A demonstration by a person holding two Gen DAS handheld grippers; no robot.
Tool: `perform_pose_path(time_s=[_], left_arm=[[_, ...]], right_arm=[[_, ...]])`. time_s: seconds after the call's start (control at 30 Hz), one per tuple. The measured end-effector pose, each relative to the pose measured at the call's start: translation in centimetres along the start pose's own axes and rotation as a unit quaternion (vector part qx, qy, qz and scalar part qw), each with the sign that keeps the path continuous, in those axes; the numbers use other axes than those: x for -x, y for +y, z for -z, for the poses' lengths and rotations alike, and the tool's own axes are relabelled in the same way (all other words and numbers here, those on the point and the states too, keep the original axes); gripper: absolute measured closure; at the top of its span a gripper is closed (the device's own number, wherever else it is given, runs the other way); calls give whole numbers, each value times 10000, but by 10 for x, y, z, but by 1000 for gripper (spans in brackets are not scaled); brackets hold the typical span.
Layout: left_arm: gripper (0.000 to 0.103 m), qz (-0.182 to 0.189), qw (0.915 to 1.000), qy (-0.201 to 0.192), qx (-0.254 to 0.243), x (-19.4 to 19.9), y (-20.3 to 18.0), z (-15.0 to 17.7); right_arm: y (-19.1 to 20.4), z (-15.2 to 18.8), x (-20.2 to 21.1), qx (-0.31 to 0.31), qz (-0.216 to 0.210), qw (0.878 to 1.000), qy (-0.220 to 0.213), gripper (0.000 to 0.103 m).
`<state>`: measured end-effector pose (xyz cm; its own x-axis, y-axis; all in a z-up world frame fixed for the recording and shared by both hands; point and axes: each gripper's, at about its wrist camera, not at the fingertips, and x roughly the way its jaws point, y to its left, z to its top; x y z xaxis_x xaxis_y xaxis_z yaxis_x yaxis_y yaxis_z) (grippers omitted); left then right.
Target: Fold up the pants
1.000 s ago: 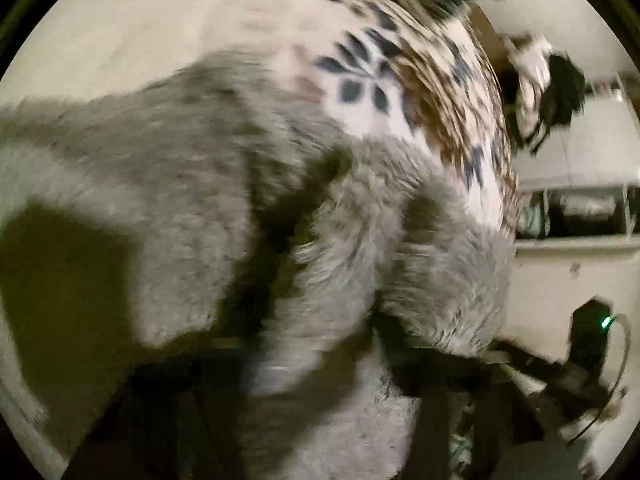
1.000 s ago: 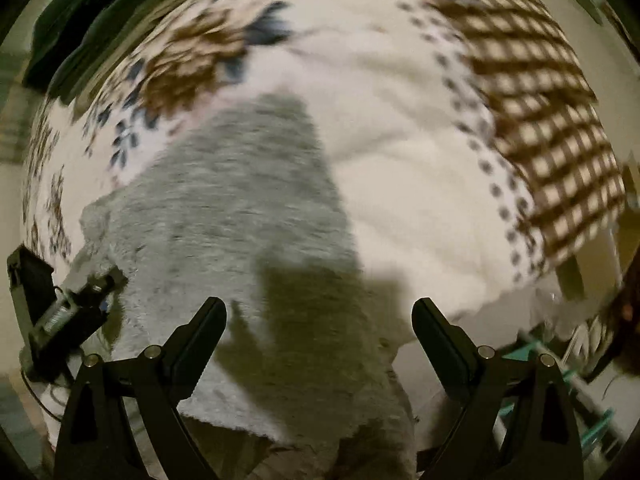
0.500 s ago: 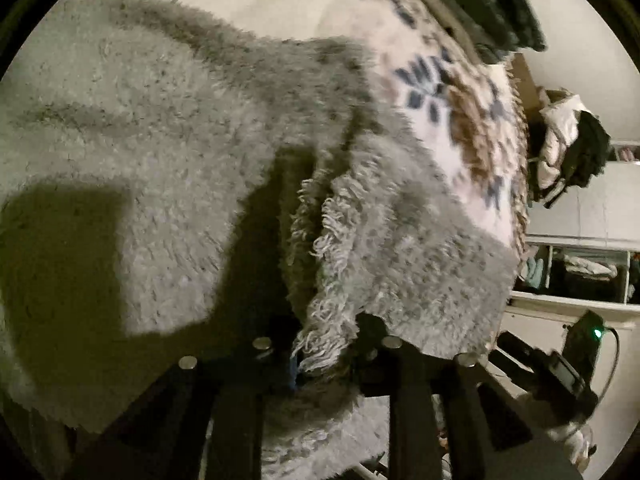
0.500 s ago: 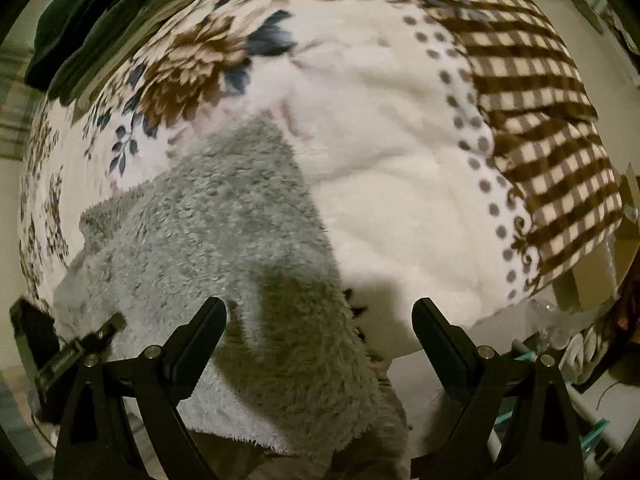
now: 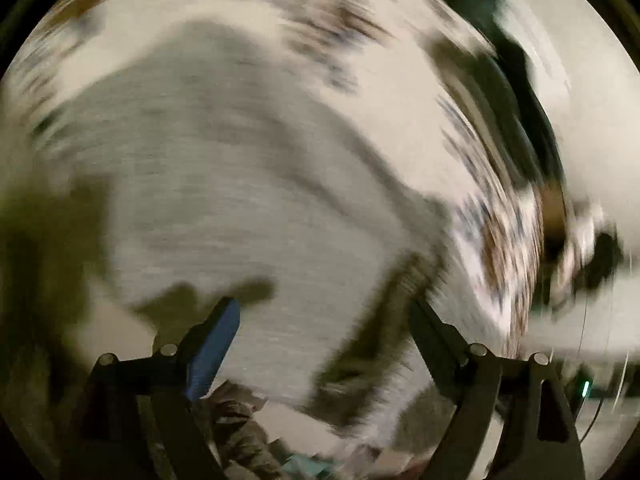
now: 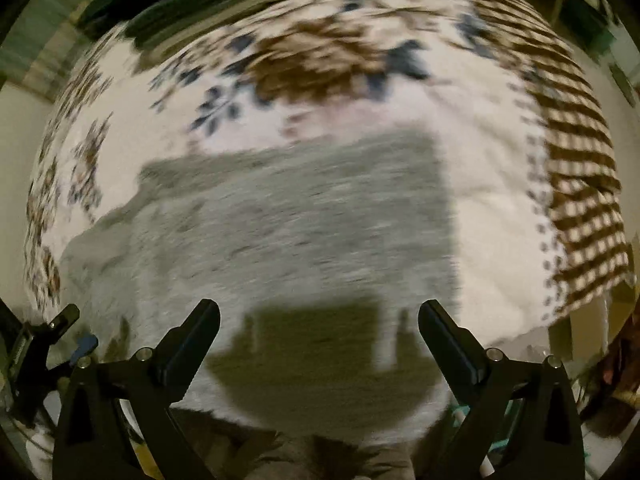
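- Left wrist view: the left gripper stands with its jaws spread wide and nothing between them. One finger carries a blue pad at 7 o'clock; the other finger sits at 5 o'clock.
- The grey fleece pants fill the middle and the 9 o'clock side of this view, lying on the patterned blanket (heavy blur hides the pile and any folds). The blanket's flower print shows from 12 to 3 o'clock.
- A dark heap of cloth lies at 1 o'clock, beyond the blanket. No container can be made out here.
- Right wrist view: the right gripper is likewise wide apart and empty, its fingertips at 7 and 5 o'clock over the near edge of the pants.
- The pants lie as a broad grey patch at the centre, with a dark shadow at 6 o'clock.
- The blanket spreads around them: flowers at 12 o'clock, brown check at 3 o'clock.
- The left gripper shows at 8 o'clock, beside the pants' edge.
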<state>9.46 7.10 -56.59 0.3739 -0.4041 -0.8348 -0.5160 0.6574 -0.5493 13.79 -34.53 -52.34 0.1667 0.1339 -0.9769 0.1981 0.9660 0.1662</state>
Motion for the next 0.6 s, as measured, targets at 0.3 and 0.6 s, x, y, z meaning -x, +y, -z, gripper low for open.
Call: perform_pose_path(time_s=[0.3, 0.6], left_arm=[[18, 388, 9738, -992, 2010, -7, 123, -47], [19, 303, 9807, -1181, 1526, -16, 124, -84]], right_arm=[[76, -3, -39, 632, -2, 9977, 265, 2], [110, -10, -54, 680, -145, 9968, 402, 2]])
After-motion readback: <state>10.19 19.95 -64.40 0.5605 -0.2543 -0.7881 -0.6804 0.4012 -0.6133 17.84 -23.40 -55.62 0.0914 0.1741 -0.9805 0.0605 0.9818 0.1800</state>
